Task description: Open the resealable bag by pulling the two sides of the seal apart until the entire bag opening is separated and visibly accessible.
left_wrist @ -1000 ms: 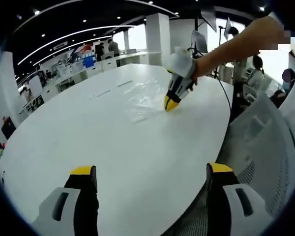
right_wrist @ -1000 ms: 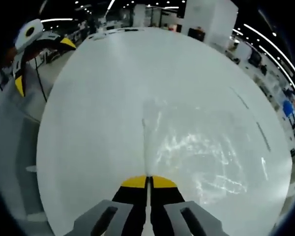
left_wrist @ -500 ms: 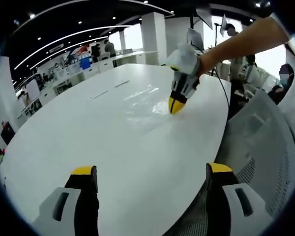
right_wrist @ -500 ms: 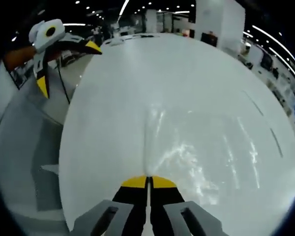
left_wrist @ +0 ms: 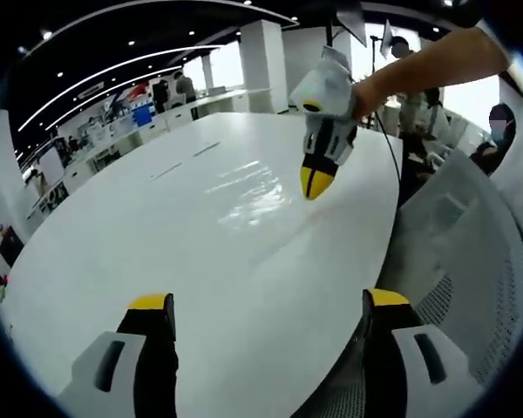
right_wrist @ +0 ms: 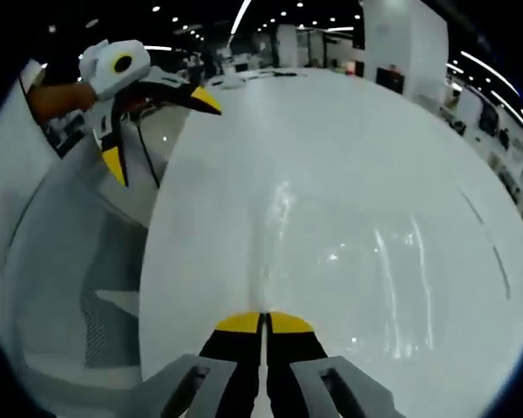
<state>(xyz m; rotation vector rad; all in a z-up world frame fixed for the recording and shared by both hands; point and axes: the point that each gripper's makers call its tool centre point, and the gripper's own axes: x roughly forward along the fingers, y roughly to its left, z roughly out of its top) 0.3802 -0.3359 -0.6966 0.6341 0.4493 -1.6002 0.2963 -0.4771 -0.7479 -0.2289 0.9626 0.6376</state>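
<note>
since a second ago the right gripper [left_wrist: 316, 183] has lifted: its yellow tips, then down at the counter [left_wrist: 157, 252], now sit raised above it in the left gripper view, and the clear bag [right_wrist: 349, 252] trails up from the surface toward them.

right gripper: fingers [right_wrist: 242, 324] pressed together, no gap between the yellow pads, a thin pale edge of the bag running straight out from between them. reads as a pinch on one side of the bag's mouth, though which seal lip it has i cannot tell. holding by the edge lets the film hang and sets the seal line off from the counter.

bag: transparent, mostly flat on the white counter, visible as glare and creases; near end lifted at the pinch. seal looks not yet parted.

left gripper [left_wrist: 266, 318]: fingers [left_wrist: 150, 306] wide apart, nothing between them, held well back from the bag over the near counter edge. in the right gripper view it hangs off the counter's side, above a mesh chair [right_wrist: 61, 261], jaws spread. likely waiting open so it can come in for the opposite lip.

judgement: early step; one side secured, second grasp and the pull apart remain. thin slick film may slip from the pinch.
</note>
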